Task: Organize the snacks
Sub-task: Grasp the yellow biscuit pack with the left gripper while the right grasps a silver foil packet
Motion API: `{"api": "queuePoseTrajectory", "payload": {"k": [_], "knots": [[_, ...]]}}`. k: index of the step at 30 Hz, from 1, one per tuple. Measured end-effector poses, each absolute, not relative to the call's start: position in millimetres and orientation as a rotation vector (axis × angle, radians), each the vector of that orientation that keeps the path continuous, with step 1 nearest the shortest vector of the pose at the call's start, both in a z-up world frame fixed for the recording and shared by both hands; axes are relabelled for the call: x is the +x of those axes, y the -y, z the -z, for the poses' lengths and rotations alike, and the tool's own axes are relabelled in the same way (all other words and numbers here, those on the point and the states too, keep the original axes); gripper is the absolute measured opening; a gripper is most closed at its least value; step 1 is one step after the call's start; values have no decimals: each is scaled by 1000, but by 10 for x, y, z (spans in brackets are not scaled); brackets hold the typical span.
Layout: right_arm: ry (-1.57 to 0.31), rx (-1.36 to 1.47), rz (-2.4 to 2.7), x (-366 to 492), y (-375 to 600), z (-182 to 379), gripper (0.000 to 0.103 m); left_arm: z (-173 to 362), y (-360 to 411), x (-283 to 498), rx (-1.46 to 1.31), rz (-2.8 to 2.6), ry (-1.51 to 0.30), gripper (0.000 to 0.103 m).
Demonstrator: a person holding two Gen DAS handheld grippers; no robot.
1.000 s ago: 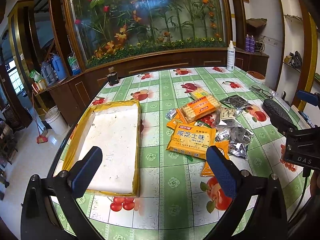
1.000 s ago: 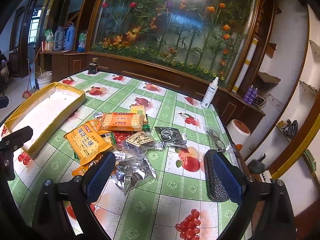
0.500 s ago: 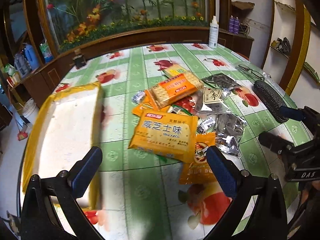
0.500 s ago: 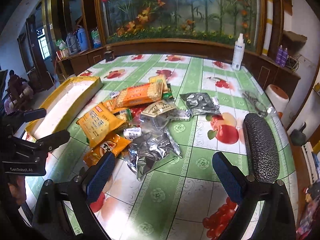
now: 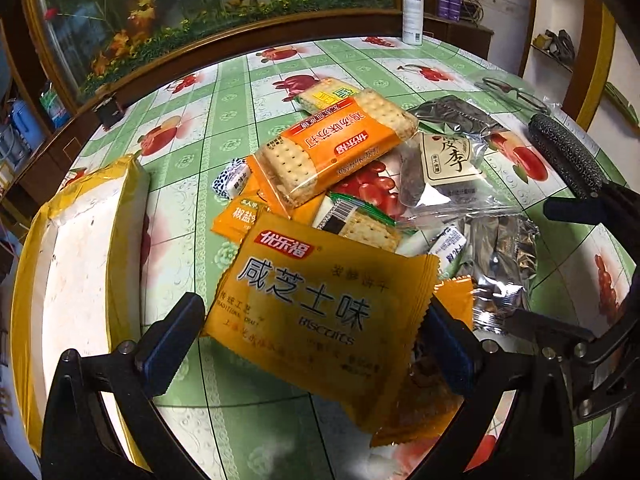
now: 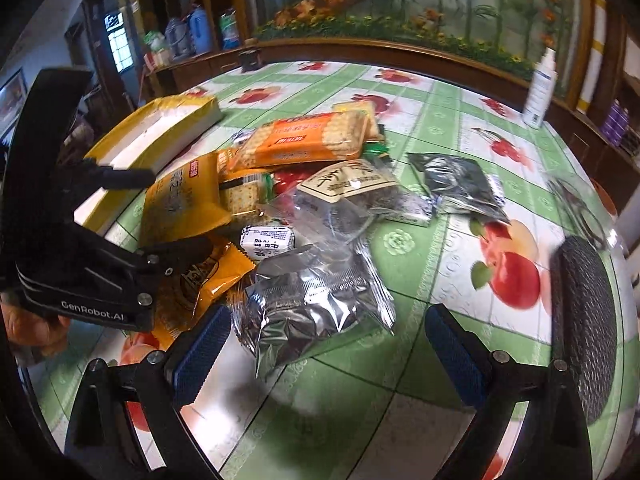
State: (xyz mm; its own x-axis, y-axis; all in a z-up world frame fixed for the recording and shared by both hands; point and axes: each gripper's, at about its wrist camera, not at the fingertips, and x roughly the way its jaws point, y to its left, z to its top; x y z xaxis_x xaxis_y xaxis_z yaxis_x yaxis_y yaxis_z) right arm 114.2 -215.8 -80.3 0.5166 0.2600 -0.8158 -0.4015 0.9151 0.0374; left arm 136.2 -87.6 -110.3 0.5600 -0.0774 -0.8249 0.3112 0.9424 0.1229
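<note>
A pile of snack packets lies on the green fruit-print tablecloth. My left gripper (image 5: 312, 344) is open and low over the pile, its fingers either side of a yellow biscuit packet (image 5: 320, 304). An orange cracker packet (image 5: 336, 144) lies on top further back. My right gripper (image 6: 328, 346) is open too, with a crumpled silver foil packet (image 6: 312, 304) between its fingers. The left gripper (image 6: 176, 212) shows in the right wrist view, over the yellow biscuit packet (image 6: 176, 200). A yellow tray (image 5: 80, 248) with a white floor sits left of the pile.
A black textured case (image 6: 580, 320) lies at the table's right edge, close to my right gripper. A white spray bottle (image 5: 412, 12) stands at the far edge. Spectacles in clear wrap (image 5: 508, 88) and a dark foil packet (image 6: 460, 184) lie right of the pile.
Both grippers have moved forward and down to the snack pile. The yellow packet now lies between the left fingers and the silver packet between the right ones. Both stay open.
</note>
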Motion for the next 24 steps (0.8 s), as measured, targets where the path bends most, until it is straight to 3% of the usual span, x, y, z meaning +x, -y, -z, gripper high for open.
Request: {"api": "queuePoseTrajectory", "payload": {"k": [9,10,13,17,24], "knots": [[-989,-148,-464,1338,2113,969,98,1230,728,1492,206,263,-988,103],[-980,-158,-464,1330,2097,965,93,1229,721,1486,203,265,-982,103],[-977,-164,-462,1316,2085,942,84,1206,725,1464,193,276,-968,98],[-974,-143,-442,1296,2131,929,80,1153,730,1442,174,281,-947,82],[-964,-95,-416,1166,2251,865,72,1083,668,1380,122,299,-930,77]]}}
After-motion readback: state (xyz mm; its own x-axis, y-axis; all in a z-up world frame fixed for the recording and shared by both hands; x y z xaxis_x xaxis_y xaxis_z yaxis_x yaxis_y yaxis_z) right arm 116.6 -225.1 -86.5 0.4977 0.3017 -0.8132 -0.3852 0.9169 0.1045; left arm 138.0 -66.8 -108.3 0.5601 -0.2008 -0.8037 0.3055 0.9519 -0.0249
